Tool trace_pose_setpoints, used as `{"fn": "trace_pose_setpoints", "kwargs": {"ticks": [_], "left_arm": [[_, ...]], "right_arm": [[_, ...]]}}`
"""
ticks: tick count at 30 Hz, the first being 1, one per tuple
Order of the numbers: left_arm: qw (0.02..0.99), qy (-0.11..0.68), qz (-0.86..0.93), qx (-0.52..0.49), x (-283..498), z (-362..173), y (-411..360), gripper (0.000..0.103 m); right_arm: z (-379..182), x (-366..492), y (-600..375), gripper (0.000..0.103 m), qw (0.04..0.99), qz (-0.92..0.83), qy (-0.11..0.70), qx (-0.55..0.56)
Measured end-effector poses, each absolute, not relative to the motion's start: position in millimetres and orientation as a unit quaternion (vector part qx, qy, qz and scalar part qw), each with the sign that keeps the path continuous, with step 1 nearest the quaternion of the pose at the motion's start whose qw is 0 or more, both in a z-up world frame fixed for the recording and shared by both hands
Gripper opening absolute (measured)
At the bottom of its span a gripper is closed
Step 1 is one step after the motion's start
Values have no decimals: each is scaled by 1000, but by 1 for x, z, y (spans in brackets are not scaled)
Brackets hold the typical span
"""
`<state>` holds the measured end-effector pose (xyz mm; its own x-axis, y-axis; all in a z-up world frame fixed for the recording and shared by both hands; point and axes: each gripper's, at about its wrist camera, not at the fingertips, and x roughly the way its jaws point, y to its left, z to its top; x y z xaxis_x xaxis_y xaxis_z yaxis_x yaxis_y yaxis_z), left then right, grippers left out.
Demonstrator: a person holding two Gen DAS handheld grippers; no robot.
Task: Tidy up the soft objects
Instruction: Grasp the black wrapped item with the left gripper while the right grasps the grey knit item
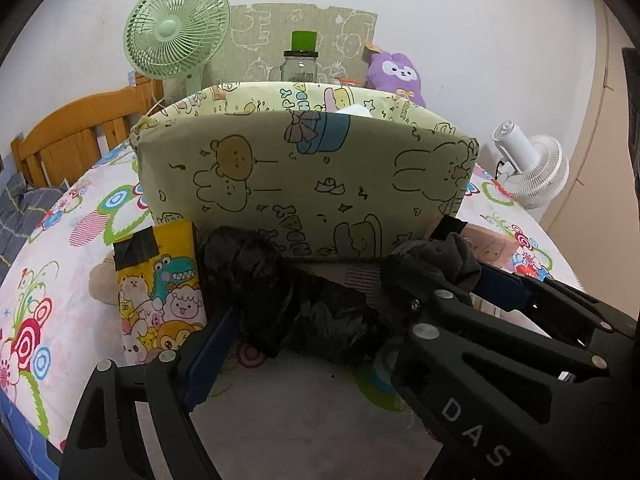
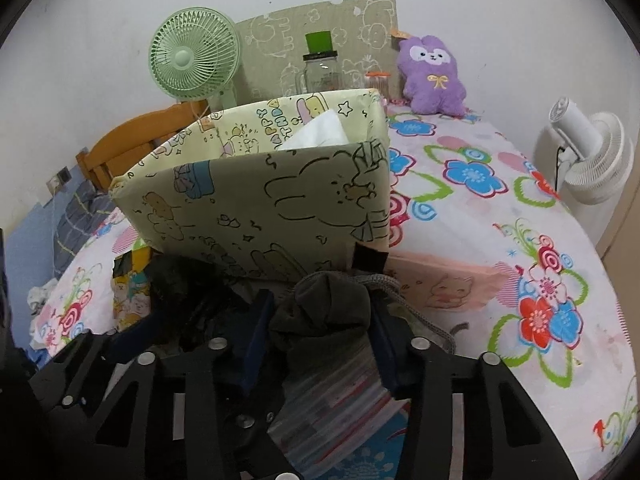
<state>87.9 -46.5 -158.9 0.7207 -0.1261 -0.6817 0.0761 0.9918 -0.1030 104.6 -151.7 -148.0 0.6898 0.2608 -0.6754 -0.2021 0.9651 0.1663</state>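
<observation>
A pale green cartoon-print box (image 1: 304,176) stands open on the flowered table; it also shows in the right wrist view (image 2: 256,200), with a white soft item (image 2: 316,132) inside. My left gripper (image 1: 304,312) is closed around a crumpled black plastic bag (image 1: 280,292) just in front of the box. My right gripper (image 2: 320,320) is shut on a dark grey cloth bundle (image 2: 324,308) with a grey cord, also in front of the box; it appears at the right of the left wrist view (image 1: 444,260). A purple plush toy (image 2: 434,76) sits at the back.
A yellow cartoon box (image 1: 160,292) stands left of the bag. A pink cartoon box (image 2: 444,284) lies to the right. A green fan (image 1: 176,28), a glass jar (image 2: 320,74), a white fan (image 2: 592,160) and a wooden bed frame (image 1: 72,136) surround the table.
</observation>
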Motion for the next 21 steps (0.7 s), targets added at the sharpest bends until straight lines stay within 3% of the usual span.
{"fn": "trace_pose_setpoints", "kwargs": {"ticks": [5, 13, 21], "left_arm": [[925, 373, -58, -38, 89, -160, -46, 89], [923, 378, -68, -38, 92, -161, -48, 89], [916, 390, -83, -52, 97, -165, -48, 68]], "right_arm": [[-147, 102, -153, 38, 920, 124, 369, 45], [-147, 99, -156, 36, 923, 114, 366, 44], [-149, 100, -158, 36, 920, 110, 372, 50]]}}
